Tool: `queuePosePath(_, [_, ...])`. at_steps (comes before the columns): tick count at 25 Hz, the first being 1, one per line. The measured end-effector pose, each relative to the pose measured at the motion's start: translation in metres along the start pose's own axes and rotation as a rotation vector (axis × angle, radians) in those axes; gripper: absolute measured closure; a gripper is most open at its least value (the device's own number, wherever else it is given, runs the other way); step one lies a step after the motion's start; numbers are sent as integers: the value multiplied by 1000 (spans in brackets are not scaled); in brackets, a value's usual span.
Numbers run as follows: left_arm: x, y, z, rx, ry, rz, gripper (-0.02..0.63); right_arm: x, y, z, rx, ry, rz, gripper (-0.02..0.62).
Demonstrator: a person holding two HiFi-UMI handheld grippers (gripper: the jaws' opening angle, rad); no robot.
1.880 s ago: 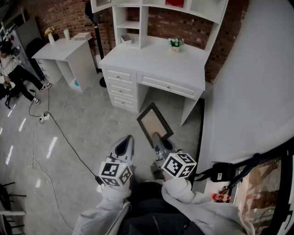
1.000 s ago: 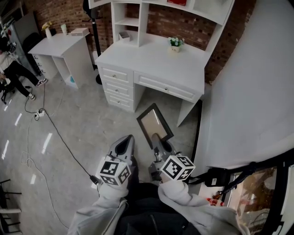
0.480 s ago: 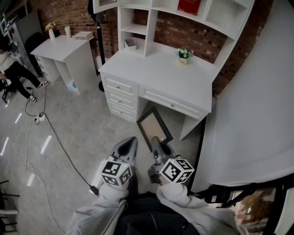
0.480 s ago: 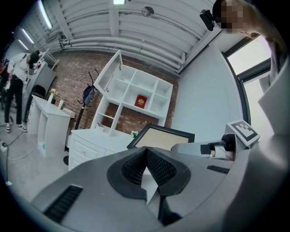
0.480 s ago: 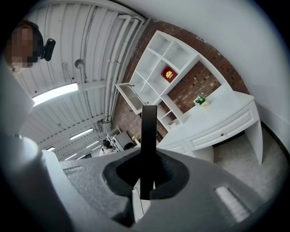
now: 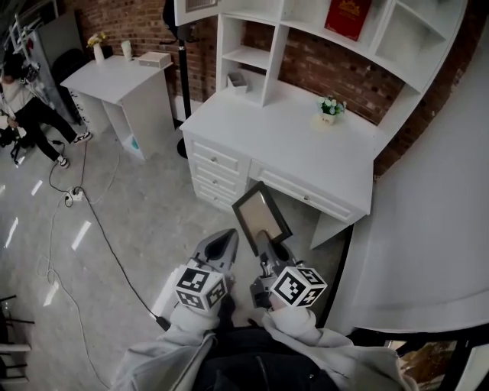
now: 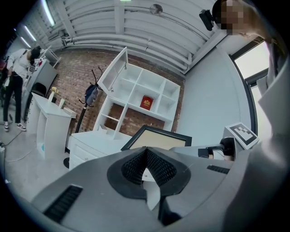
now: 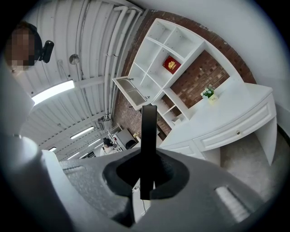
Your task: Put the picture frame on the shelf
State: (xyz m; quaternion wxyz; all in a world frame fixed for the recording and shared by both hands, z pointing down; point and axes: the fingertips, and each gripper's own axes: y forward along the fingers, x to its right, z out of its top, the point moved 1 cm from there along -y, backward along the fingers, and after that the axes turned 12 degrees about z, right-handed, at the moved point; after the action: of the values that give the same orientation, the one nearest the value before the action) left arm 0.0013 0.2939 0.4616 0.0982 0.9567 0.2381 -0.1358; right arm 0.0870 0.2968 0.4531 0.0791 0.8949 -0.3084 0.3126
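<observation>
Two tools are showing below me, and only one picture frame (image 6: 261,212). My right tool (image 6: 265,240) is gripping this frame by its lower edge, and the dark edge is sitting tight between the two jaws. The frame is standing tilted in the air, over the floor (image 6: 153,229), just in front of the big white surface (image 6: 283,134). My left tool (image 6: 228,240) is carrying nothing; its jaws are lying together, and it is pointing forward just beside the right one.

One shelf unit (image 6: 306,30) is rising over the back of that surface, with several open compartments. One red book (image 6: 349,17) is leaning in an upper compartment, and one door (image 6: 200,9) is hanging open at the left end. One small flower pot (image 6: 329,108) is standing on the surface near the brick wall (image 6: 321,69).

One smaller white surface (image 6: 114,76) is standing further left, and one person (image 6: 23,107) is at the far left edge. One cable (image 6: 99,221) is running across the floor.

At the right, a large white panel (image 6: 428,214) is closing the side, so the open room is lying ahead and to the left.
</observation>
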Motion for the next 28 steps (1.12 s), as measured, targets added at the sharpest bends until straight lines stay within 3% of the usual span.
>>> queuePosePath(13, [-77, 71, 48, 38, 13, 14, 601, 16, 115, 24, -7, -6, 66, 575])
queuePosePath(28, [-134, 149, 63, 28, 17, -21, 601, 59, 189, 29, 14, 11, 32, 575])
